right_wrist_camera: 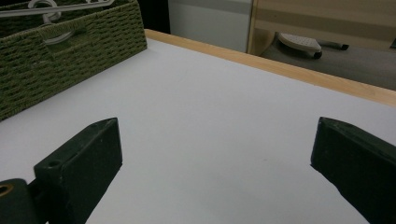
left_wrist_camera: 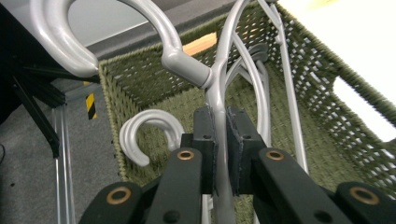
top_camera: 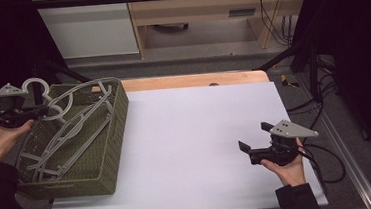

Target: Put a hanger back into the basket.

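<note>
Left gripper view is showing the left claw [left_wrist_camera: 221, 154] pinching the neck of a grey hanger [left_wrist_camera: 219, 88] just under its hook, up in the woven basket [top_camera: 113, 140] at the left of the table [top_camera: 191, 134]. Right claw [top_camera: 254, 139] is sitting wide apart over bare table at the near right. Looks like the unloading is only starting, since more hangers [top_camera: 61, 144] are lying in the basket and none is out on the table yet.
</note>
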Action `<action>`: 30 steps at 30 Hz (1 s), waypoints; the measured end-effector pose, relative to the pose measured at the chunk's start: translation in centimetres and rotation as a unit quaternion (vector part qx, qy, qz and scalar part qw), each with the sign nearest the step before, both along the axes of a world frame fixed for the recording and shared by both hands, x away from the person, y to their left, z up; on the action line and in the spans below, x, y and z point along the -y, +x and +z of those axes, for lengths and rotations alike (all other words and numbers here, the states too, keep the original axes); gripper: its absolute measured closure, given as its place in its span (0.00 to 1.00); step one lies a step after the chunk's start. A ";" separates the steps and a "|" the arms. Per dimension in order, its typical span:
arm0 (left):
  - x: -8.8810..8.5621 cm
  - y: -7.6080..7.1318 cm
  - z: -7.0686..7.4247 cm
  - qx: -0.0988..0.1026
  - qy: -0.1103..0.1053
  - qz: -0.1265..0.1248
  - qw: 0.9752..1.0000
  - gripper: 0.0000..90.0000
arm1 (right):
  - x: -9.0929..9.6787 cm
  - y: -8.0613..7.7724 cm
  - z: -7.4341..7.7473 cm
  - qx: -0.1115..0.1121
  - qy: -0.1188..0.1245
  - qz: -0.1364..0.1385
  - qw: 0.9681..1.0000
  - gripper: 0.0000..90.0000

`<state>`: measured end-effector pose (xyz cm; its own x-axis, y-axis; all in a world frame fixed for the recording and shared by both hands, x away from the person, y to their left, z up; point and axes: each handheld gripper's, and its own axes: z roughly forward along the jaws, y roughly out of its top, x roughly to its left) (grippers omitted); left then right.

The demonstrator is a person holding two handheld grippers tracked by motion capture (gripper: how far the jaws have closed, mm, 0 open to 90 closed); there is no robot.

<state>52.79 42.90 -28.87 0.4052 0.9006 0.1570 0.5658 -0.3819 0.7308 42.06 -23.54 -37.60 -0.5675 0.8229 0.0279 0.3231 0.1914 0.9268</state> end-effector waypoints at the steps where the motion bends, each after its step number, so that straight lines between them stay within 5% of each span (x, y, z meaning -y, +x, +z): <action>1: -0.1 0.1 -0.2 0.001 -0.005 0.003 1.000 0.93 | 0.0 0.0 0.0 0.000 0.000 0.000 1.000 0.03; 11: -1.3 1.3 -1.9 -0.022 0.010 0.008 1.000 0.93 | 0.0 0.0 0.0 -0.001 0.001 -0.002 1.000 0.03; 18: -0.5 1.9 -3.8 -0.031 -0.005 0.005 0.999 0.93 | 0.1 -0.1 0.1 0.001 0.002 -0.002 1.000 0.03; 25: -0.3 2.1 -5.7 -0.033 -0.018 0.034 0.999 0.92 | 0.3 -0.2 0.3 0.004 0.006 -0.001 1.000 0.03; 30: -0.2 2.2 -7.1 -0.039 0.013 0.050 0.998 0.91 | 0.3 -0.3 0.3 0.004 0.008 -0.001 1.000 0.03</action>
<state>54.95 43.10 -36.02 0.3255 0.9332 0.1521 0.6569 -0.3389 0.6736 41.79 -23.84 -37.26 -0.5661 0.8235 0.0369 0.3166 0.1758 0.9321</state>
